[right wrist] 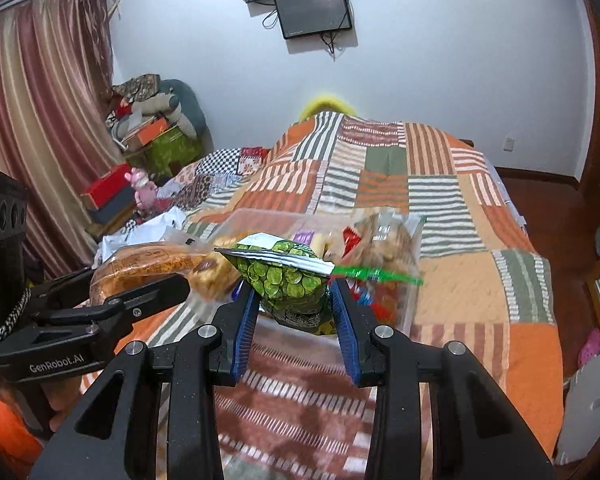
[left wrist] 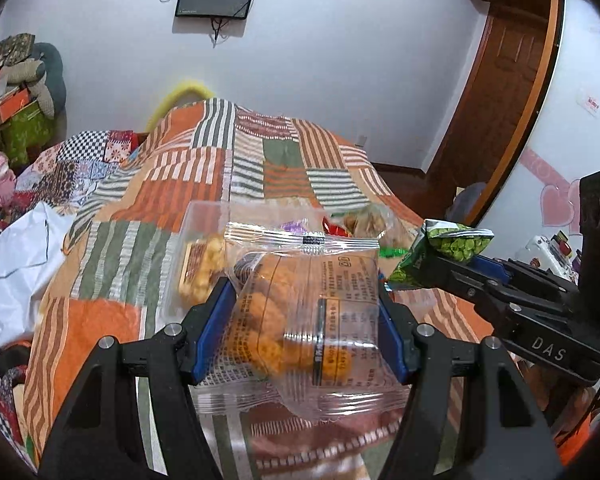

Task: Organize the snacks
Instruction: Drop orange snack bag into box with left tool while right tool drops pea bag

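My left gripper (left wrist: 306,316) is shut on a clear packet of orange fried snacks (left wrist: 300,320), held above the bed. The same packet shows at the left in the right wrist view (right wrist: 152,266). My right gripper (right wrist: 294,300) is shut on a green pea snack packet (right wrist: 288,280), which also shows at the right in the left wrist view (left wrist: 452,246). Just beyond both grippers stands a clear plastic box (left wrist: 204,220) with several snacks inside: popcorn (left wrist: 204,264), a bag of brown snacks (right wrist: 388,244), and red and purple wrappers.
The bed carries an orange, green and white patchwork quilt (right wrist: 460,280). White cloth (left wrist: 16,264) lies at its left. Piled boxes and soft toys (right wrist: 148,128) stand by the curtain. A wooden door (left wrist: 500,92) is at the right.
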A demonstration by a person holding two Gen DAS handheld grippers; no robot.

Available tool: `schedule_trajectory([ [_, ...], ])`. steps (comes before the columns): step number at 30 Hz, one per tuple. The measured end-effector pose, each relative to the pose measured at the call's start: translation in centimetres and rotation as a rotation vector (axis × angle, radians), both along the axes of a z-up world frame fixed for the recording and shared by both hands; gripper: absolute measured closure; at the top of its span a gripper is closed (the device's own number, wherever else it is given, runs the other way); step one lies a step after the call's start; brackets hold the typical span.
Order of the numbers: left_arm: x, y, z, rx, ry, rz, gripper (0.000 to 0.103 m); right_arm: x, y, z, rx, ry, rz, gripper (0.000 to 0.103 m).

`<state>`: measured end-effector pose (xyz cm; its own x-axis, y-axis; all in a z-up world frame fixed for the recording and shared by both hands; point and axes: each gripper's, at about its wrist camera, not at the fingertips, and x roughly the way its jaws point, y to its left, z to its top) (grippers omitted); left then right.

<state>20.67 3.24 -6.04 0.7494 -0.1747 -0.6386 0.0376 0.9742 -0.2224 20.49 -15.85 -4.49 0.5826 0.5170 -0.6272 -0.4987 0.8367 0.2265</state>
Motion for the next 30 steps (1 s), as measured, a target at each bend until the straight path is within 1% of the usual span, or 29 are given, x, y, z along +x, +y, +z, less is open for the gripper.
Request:
schedule_trajectory([
  [3, 1.1, 0.0, 0.0, 0.0, -0.015, 0.015, 0.038, 0.9, 0.1, -0.1, 0.029, 0.007, -0.007, 0.069],
  [7, 2.5, 0.2, -0.4, -0.011, -0.013, 0.023, 0.038, 1.6, 0.7, -0.4, 0.044, 0.01, -0.013, 0.069],
  [12, 3.8, 0.3, -0.9, 0.007, -0.013, 0.034, 0.038, 2.5, 1.3, -0.7, 0.033, 0.008, -0.014, 0.069],
  [16, 4.7, 0.2, -1.5, 0.029, -0.001, 0.038, 0.038, 3.6, 1.7, -0.8, 0.012, 0.013, -0.021, 0.069],
  [20, 5.6, -0.3, -2.0, 0.08, -0.009, 0.052, 0.038, 5.0, 2.0, -1.1, 0.001, 0.023, -0.025, 0.069],
  [22, 6.1, -0.3, -2.3, 0.087, -0.009, 0.053, 0.038, 5.6, 2.2, -1.4, -0.01, 0.028, -0.025, 0.068],
  [27, 7.1, -0.2, -3.5, 0.062, 0.004, 0.063, 0.038, 6.2, 2.6, -1.6, -0.025, 0.032, -0.021, 0.067],
  [30, 7.8, 0.2, -4.2, 0.038, 0.032, 0.07, 0.037, 6.5, 2.2, -1.7, -0.015, 0.039, -0.023, 0.067],
])
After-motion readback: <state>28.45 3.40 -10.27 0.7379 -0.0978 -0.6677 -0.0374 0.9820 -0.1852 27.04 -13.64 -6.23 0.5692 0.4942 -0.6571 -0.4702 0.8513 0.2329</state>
